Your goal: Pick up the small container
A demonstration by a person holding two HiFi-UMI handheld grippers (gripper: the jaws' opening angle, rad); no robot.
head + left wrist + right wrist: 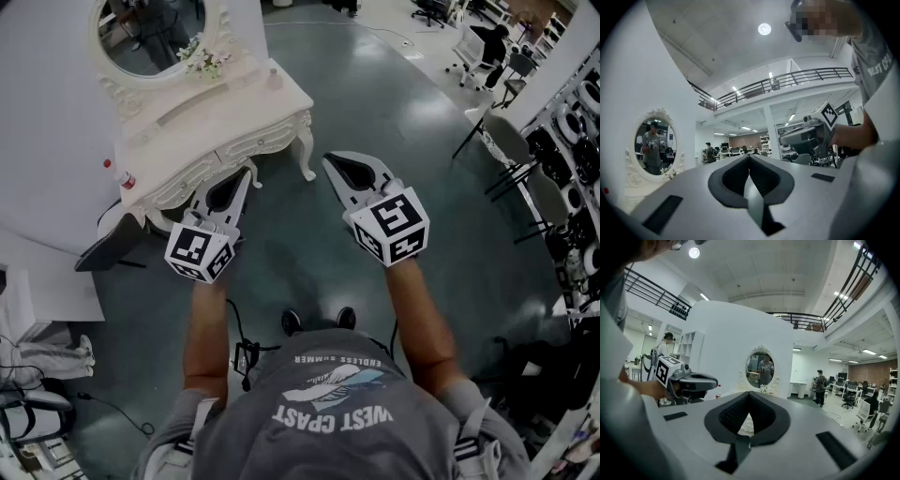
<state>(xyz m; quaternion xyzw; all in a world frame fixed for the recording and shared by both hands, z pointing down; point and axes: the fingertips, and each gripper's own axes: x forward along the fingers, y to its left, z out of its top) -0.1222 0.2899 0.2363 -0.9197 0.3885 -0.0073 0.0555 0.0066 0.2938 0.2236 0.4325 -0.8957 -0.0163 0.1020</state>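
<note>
Small container: we take it to be the little pale object standing towards the right end of the white counter, as the head view shows it. It is too small to make out shape or lid, so this is our reading, not a certainty. It stands on the counter top, untouched, with nothing near it.

Also on the counter: a spray of flowers at the foot of the oval mirror, well apart from the container. A red-capped bottle sits at the counter's far left end and could be another candidate. We judge it less likely.

Left tongs: clenched, tips meeting, nothing between them. They are held level out over the grey floor, short of the counter's front edge.

Right tongs: likewise clenched on nothing, tips together, tilted slightly downward. They point towards the counter's right leg, with open floor between tips and furniture. Their own view looks straight at the mirror and counter.

The person stands back from the counter, both arms forward, feet on the floor.

Progress, as we judge it:
- Nothing of the pick-up is done.
- No approach has been closed and no grasp made.

Left to do:
- step in to the counter;
- release one pair of tongs, most likely the right, being nearer that end;
- bring it around the container, clench and lift.
</note>
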